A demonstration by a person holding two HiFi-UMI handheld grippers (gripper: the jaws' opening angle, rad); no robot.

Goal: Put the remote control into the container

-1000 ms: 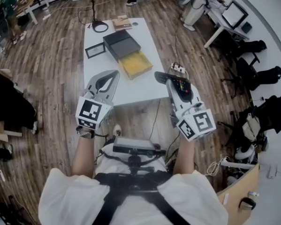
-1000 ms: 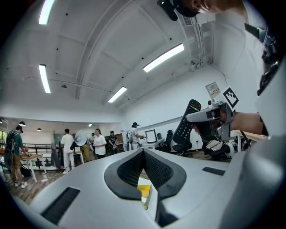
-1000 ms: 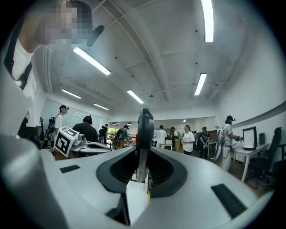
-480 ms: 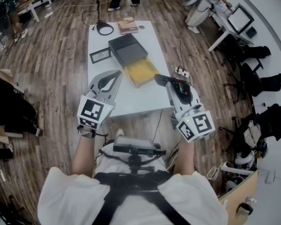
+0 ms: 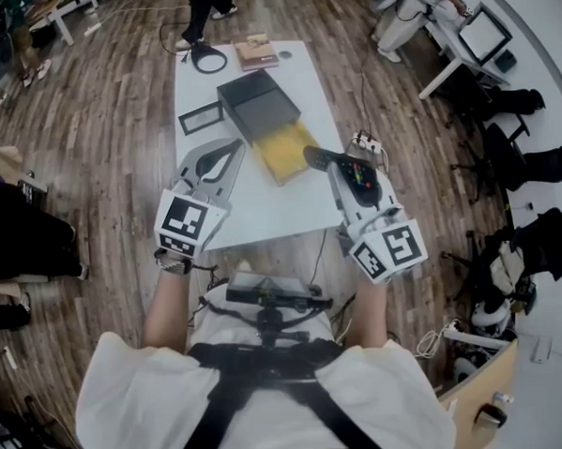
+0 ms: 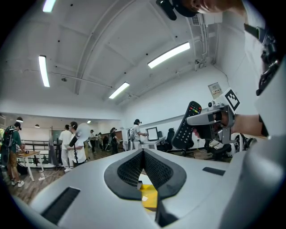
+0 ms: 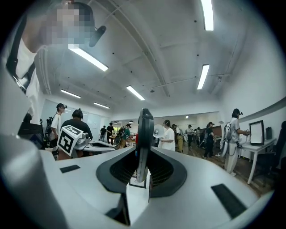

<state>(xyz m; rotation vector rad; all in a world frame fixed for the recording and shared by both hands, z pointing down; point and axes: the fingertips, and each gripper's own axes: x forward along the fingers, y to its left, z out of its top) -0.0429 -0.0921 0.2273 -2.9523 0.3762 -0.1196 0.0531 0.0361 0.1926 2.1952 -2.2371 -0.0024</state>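
Counter (image 5: 262,215): white, black container (image 5: 256,98) on it, yellow drawer (image 5: 286,148) standing open.
Right claw (image 7: 143,167): I'm gripping the remote control (image 7: 144,129) edge-on, airborne, near that drawer.
Left claw (image 6: 143,154): my tips are together, nothing held.

White short-sleeved T-shirt (image 5: 130,396) crossed by black harness straps (image 5: 224,400). Above the straps, a grey box (image 5: 265,287) on a black mount. Left gripper (image 5: 232,146) and right gripper (image 5: 337,169), pale grey, carry black-and-white square markers.

Remote control (image 5: 317,156), right of centre: black with red, green and yellow buttons. Container (image 5: 256,100), upper centre: black box, yellow drawer (image 5: 289,149). Table (image 5: 262,220): white. Floor (image 5: 117,134): brown wood planks. Left gripper (image 5: 223,152) and right gripper (image 5: 338,165): pale grey, black ribbed pads (image 6: 129,172), white cube faces with black square markers.
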